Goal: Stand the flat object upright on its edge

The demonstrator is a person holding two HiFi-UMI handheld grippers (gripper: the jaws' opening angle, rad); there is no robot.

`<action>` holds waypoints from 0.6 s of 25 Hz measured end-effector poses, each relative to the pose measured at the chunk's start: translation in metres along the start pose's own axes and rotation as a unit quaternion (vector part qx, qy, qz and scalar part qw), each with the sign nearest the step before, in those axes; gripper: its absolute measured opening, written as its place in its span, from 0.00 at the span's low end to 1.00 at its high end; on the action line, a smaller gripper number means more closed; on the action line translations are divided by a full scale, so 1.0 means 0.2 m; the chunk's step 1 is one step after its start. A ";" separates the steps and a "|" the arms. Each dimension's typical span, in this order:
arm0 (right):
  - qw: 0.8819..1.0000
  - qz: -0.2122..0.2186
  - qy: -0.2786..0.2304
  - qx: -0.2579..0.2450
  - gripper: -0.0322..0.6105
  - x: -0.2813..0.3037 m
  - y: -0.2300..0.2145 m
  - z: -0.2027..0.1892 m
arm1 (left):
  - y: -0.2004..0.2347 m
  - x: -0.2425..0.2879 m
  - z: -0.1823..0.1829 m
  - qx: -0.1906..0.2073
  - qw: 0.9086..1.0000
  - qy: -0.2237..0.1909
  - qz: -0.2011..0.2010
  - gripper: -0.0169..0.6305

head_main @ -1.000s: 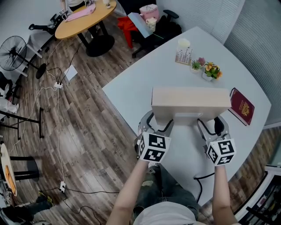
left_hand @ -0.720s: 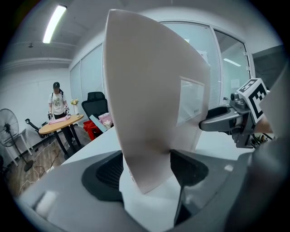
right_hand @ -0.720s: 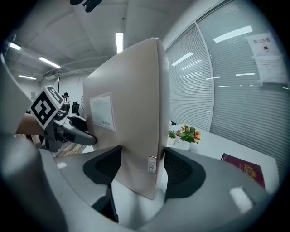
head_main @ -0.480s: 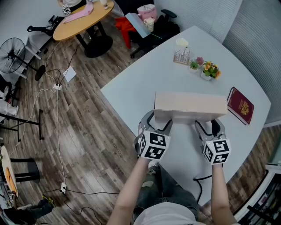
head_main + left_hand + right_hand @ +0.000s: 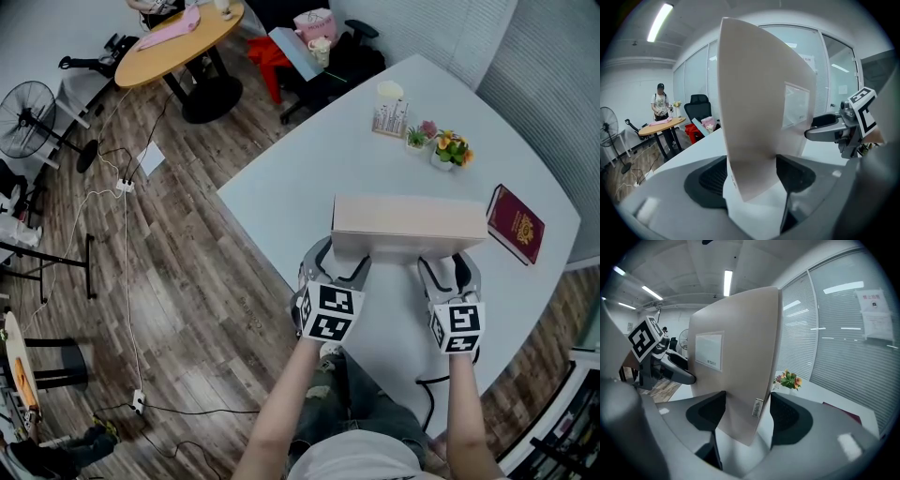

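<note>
Your left gripper (image 5: 336, 270) is clamping the left end of the box (image 5: 410, 217), which is standing almost upright on its long edge at the near side of the table (image 5: 309, 169). Your right gripper (image 5: 451, 272) is squeezing the right end. The raising looks done; settling it and letting go without tipping it is remaining.

My box (image 5: 409, 217) is pale beige with a white label (image 5: 708, 350). The table (image 5: 309, 178) is white, the booklet (image 5: 516, 225) dark red with gold. My left gripper (image 5: 339, 263) and right gripper (image 5: 446, 265) are grey, their cubes (image 5: 328, 312) patterned in black-and-white squares.
</note>
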State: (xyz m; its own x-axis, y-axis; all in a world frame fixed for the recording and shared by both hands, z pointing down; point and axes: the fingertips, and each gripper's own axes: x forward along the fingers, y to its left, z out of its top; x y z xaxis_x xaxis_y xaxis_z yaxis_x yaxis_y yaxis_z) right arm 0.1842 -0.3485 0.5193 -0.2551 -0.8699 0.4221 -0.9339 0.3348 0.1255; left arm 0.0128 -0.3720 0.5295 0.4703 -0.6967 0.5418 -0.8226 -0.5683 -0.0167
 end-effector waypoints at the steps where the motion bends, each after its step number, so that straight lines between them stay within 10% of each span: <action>1: 1.000 -0.004 0.000 -0.002 0.56 0.00 0.00 0.00 | 0.00 0.00 0.00 -0.005 1.000 -0.003 0.000 0.54; 5: 1.000 -0.013 0.000 0.017 0.77 0.00 0.00 0.02 | -0.01 -0.04 0.01 -0.025 1.000 -0.015 -0.001 0.55; 15: 0.997 -0.044 -0.043 0.040 0.81 -0.14 -0.03 0.16 | -0.01 -0.24 0.07 -0.054 0.997 -0.053 0.015 0.56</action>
State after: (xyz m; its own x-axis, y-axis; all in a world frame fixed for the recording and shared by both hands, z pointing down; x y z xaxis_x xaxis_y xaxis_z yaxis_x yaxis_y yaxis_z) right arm 0.1883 -0.3369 0.4776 -0.1877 -0.9236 0.3342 -0.9700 0.2279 0.0851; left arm -0.0038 -0.3435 0.4921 0.4719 -0.7579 0.4504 -0.8635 -0.5004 0.0626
